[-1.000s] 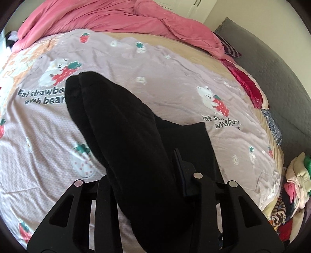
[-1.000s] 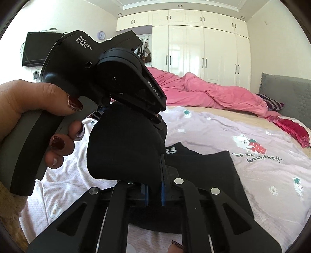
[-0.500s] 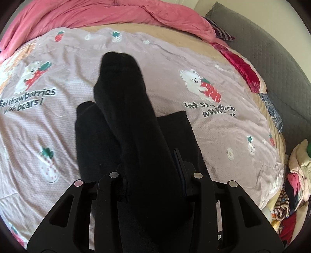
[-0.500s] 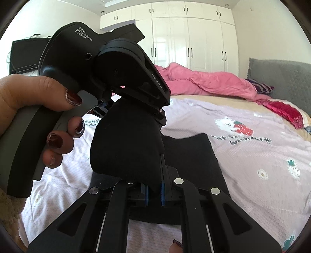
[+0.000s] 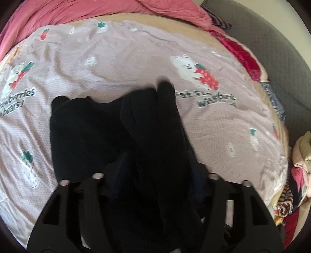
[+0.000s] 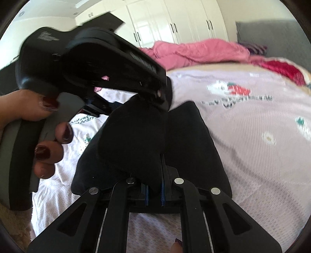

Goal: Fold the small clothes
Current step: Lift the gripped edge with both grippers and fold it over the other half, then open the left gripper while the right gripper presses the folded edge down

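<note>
A small black garment (image 5: 85, 132) lies on the lilac strawberry-print bedsheet (image 5: 120, 62). A folded flap of it (image 5: 159, 140) runs up through my left gripper (image 5: 155, 175), which is shut on it. In the right wrist view my right gripper (image 6: 154, 191) is shut on the other end of that black flap (image 6: 136, 140), with the rest of the garment (image 6: 194, 148) flat on the sheet below. The left gripper's body and the hand holding it (image 6: 48, 136) sit just left of the flap. The left fingertips are hidden by cloth.
A pink duvet (image 5: 97, 13) is bunched at the far end of the bed. A grey headboard (image 5: 272, 48) and red cloth (image 5: 241, 56) lie to the right. A pile of mixed clothes (image 5: 291, 184) sits at the lower right. White wardrobes (image 6: 175, 25) stand behind.
Both grippers have carried the black flap over and lower toward the flat part of the garment. The flap now lies closer to the sheet, and the views have tilted down.
</note>
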Action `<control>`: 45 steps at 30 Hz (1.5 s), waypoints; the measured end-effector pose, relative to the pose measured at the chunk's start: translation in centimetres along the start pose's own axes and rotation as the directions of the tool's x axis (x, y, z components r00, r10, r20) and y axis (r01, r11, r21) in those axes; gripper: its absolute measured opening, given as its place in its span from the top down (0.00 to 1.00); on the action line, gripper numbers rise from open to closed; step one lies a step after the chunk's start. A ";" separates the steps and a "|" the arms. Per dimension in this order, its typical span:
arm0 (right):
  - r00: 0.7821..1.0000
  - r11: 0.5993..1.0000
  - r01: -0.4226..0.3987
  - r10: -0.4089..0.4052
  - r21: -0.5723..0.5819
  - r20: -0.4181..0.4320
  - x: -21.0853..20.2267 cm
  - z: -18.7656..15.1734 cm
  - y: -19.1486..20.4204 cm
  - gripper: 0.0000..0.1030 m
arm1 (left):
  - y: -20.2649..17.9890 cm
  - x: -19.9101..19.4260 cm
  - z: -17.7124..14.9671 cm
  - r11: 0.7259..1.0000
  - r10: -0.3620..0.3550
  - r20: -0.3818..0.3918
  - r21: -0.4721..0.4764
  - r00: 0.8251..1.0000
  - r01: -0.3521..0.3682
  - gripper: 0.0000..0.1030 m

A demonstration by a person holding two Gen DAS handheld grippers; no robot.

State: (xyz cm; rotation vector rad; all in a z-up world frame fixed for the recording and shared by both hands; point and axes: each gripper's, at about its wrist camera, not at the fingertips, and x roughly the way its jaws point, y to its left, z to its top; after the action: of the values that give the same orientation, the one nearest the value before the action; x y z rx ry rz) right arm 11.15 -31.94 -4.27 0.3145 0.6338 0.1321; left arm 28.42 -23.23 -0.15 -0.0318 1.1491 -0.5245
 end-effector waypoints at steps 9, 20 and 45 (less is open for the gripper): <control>0.996 0.987 -0.049 0.059 0.151 -0.063 -0.1 -0.9 -3.1 0.85 | 0.5 -3.0 -0.4 1.000 -0.010 0.081 -0.004 0.997 0.011 0.39; 0.969 0.924 -0.186 0.229 0.333 -0.094 -3.0 1.4 -6.3 0.45 | 5.8 -3.6 -5.0 0.989 0.138 0.093 -0.056 0.986 -0.134 0.38; 0.959 0.996 -0.090 0.089 0.007 -0.269 4.7 9.2 -2.7 0.83 | 4.1 -4.0 -8.4 0.989 0.144 0.119 0.011 0.982 -0.146 0.38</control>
State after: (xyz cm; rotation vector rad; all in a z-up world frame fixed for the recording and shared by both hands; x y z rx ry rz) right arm 20.51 -35.75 -0.85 0.3226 0.8888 0.2667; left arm 21.42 -15.92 -1.42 0.0372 1.0225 -0.3992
